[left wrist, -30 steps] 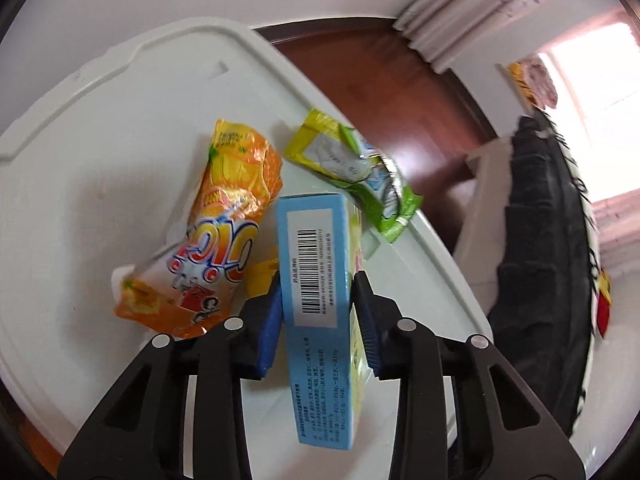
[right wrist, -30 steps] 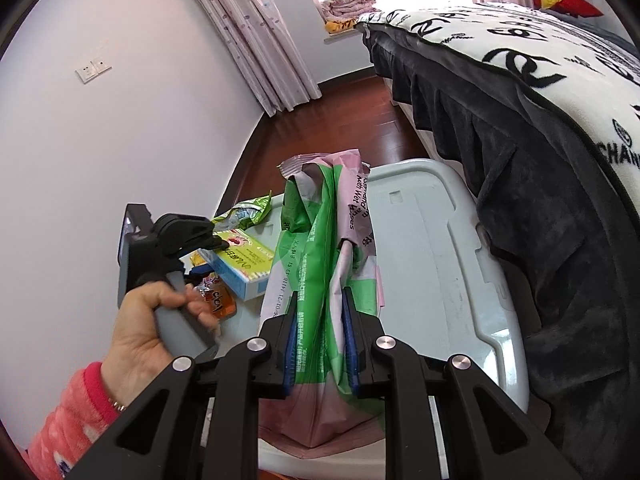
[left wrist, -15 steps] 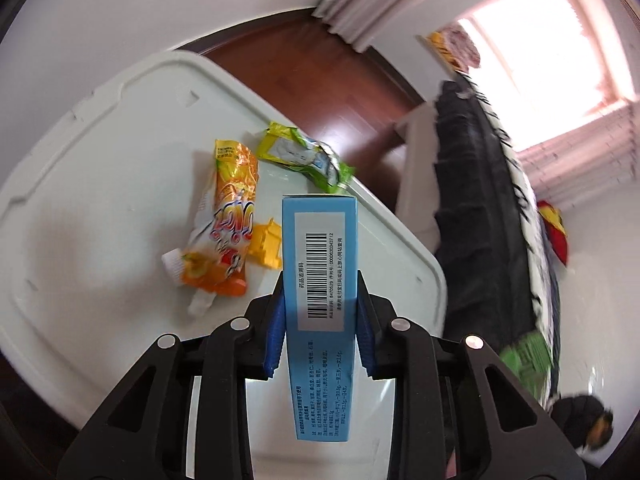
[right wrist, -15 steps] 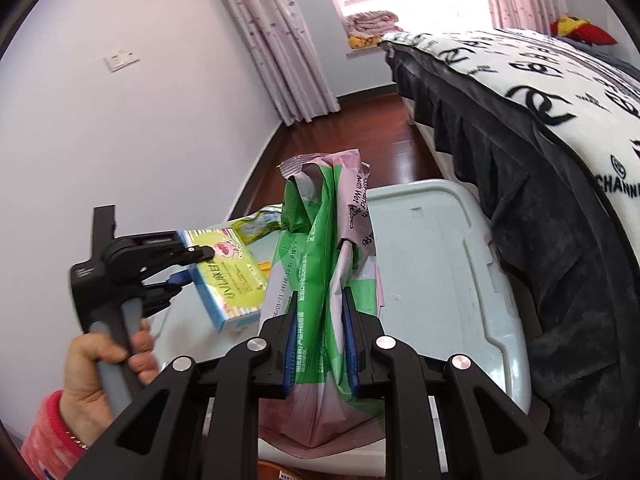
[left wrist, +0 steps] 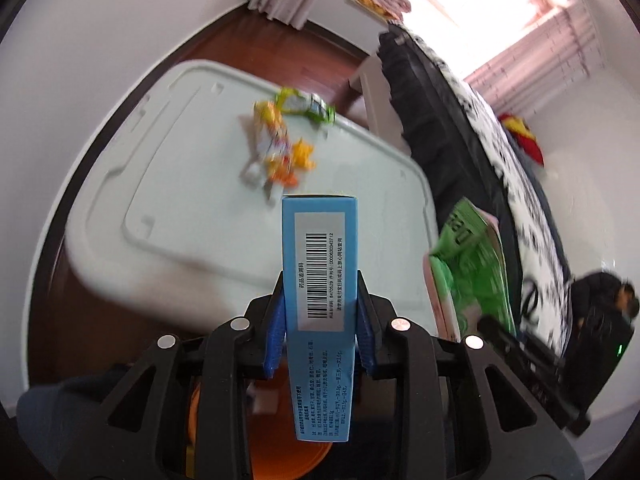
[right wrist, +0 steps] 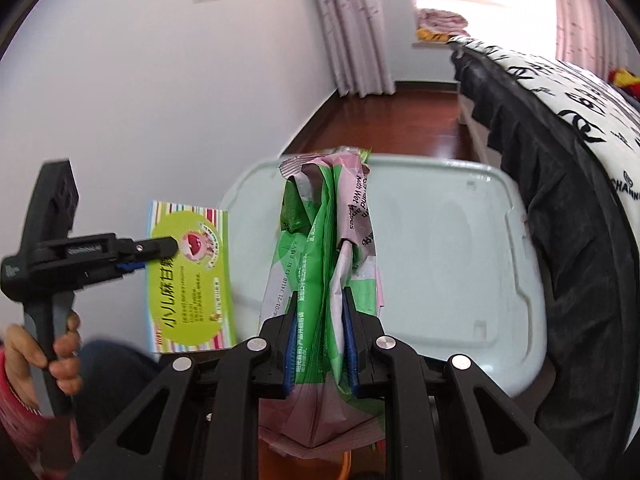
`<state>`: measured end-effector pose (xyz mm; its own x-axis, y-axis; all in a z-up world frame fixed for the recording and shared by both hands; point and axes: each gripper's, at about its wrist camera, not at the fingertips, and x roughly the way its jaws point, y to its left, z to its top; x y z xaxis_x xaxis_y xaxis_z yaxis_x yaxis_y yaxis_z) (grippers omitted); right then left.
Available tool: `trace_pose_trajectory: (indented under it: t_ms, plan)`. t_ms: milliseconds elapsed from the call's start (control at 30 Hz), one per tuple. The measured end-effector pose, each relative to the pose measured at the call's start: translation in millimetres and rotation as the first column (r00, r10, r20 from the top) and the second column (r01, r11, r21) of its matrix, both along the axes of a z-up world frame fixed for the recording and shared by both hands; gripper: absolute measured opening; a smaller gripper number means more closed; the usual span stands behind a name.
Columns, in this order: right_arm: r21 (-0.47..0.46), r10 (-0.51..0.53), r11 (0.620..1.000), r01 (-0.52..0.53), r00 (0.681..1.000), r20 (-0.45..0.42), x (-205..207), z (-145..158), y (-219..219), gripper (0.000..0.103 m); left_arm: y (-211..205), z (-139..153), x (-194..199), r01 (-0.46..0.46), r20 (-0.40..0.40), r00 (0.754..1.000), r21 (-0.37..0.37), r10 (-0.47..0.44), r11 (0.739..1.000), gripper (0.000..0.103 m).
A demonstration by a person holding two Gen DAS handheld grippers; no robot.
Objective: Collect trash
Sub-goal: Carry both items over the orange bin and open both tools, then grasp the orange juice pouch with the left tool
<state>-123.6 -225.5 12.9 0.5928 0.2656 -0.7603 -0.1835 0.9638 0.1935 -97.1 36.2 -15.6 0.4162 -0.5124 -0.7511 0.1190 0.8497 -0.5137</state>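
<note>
My left gripper [left wrist: 320, 292] is shut on a blue box [left wrist: 320, 248] with a barcode label, held upright above the near edge of the white bin lid [left wrist: 180, 200]. The right wrist view shows that box's green striped face [right wrist: 188, 276] in the left gripper [right wrist: 160, 250], gripped by a person's hand [right wrist: 60, 352]. My right gripper [right wrist: 320, 320] is shut on a crumpled green and pink wipes packet [right wrist: 324, 240], which also appears at the right of the left view [left wrist: 472, 264]. An orange snack wrapper [left wrist: 272, 144] and a yellow-green wrapper [left wrist: 308, 106] lie on the lid, blurred.
An orange container [left wrist: 280, 452] sits low beneath the left gripper. A bed with a dark skirt [right wrist: 560, 200] runs along the right of the lid [right wrist: 440, 248]. Wooden floor [right wrist: 400, 120], curtains and a white wall lie beyond.
The left gripper has lifted the blue box up and back from the lid, and the wrappers now look small and far. The right gripper with the wipes packet has drawn back and rolled too.
</note>
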Motion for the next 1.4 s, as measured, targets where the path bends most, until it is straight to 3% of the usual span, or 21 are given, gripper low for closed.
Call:
trace_pose_trajectory:
  t_ms: [333, 600, 767, 900, 967, 1000, 1033, 1067, 1100, 1200, 1400]
  plan:
    - [-0.07, 0.072, 0.993, -0.09, 0.97, -0.233, -60, -58, 39, 0.019, -5, -63, -77, 0.182, -0.148, 0.975, 0.099, -0.167, 0.978, 0.029]
    - [-0.079, 0.095, 0.987, -0.141, 0.901, -0.424, -67, -124, 60, 0.019, -19, -136, -108, 0.246, -0.313, 0.932, 0.171, -0.185, 0.954, 0.029]
    - [-0.084, 0.09, 0.985, -0.149, 0.87, -0.485, -66, -151, 65, 0.019, -18, -160, -111, 0.245, -0.365, 0.917, 0.197, -0.161, 0.949, 0.029]
    - [-0.063, 0.094, 0.987, -0.145, 0.858, -0.504, -64, -157, 66, 0.025, -18, -164, -109, 0.23, -0.38, 0.915, 0.214, -0.135, 0.949, 0.032]
    - [-0.068, 0.077, 0.99, -0.126, 0.872, -0.484, -63, -152, 63, 0.049, -20, -167, -107, 0.214, -0.395, 0.912, 0.227, -0.111, 0.95, 0.034]
    - [-0.08, 0.067, 0.99, -0.117, 0.882, -0.467, -59, -147, 61, 0.06, -21, -169, -105, 0.205, -0.399, 0.911, 0.232, -0.099, 0.951, 0.04]
    - [-0.088, 0.057, 0.99, -0.107, 0.892, -0.448, -57, -142, 59, 0.06, -21, -170, -105, 0.203, -0.403, 0.91, 0.235, -0.095, 0.951, 0.045]
    - [-0.083, 0.054, 0.991, -0.1, 0.896, -0.44, -57, -139, 58, 0.061, -21, -170, -104, 0.202, -0.404, 0.911, 0.248, -0.088, 0.948, 0.057]
    - [-0.074, 0.047, 0.993, -0.087, 0.901, -0.431, -56, -136, 55, 0.063, -19, -169, -106, 0.199, -0.398, 0.913, 0.253, -0.086, 0.947, 0.064]
    - [-0.067, 0.026, 0.996, -0.058, 0.913, -0.407, -57, -129, 49, 0.066, -19, -164, -106, 0.191, -0.378, 0.923, 0.272, -0.078, 0.943, 0.07]
    - [-0.066, -0.017, 0.998, -0.008, 0.932, -0.362, -58, -117, 37, 0.07, -17, -158, -104, 0.168, -0.368, 0.928, 0.265, -0.061, 0.95, 0.07]
